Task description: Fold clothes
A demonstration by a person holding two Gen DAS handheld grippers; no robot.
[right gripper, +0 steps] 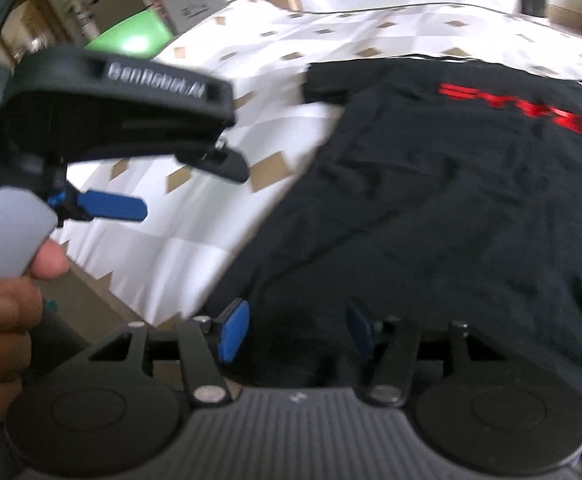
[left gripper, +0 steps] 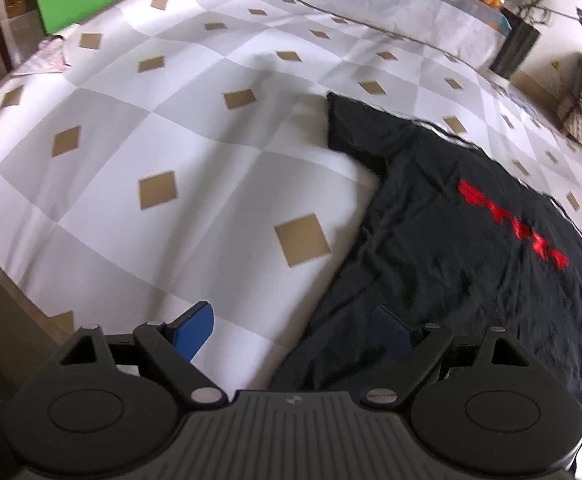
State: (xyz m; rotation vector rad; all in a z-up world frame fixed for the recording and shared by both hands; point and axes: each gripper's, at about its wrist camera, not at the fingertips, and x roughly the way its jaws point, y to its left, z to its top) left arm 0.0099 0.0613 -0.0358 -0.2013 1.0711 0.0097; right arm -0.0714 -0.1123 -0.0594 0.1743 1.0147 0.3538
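From the left wrist we see our left hand-held gripper (left gripper: 293, 330) open wide and empty above the near edge of the black T-shirt (left gripper: 471, 248), which lies spread on the checked tablecloth (left gripper: 171, 128) covering the counter. From the right wrist, our right hand-held gripper (right gripper: 295, 330) hangs part-open over the shirt's near hem; whether its pads pinch cloth we cannot tell. We judge the shirt light, limp and prone to bunching, best pinched at hem corners or shoulder seams.

Left gripper (left gripper: 293, 334) and right gripper (right gripper: 295, 332) gaping
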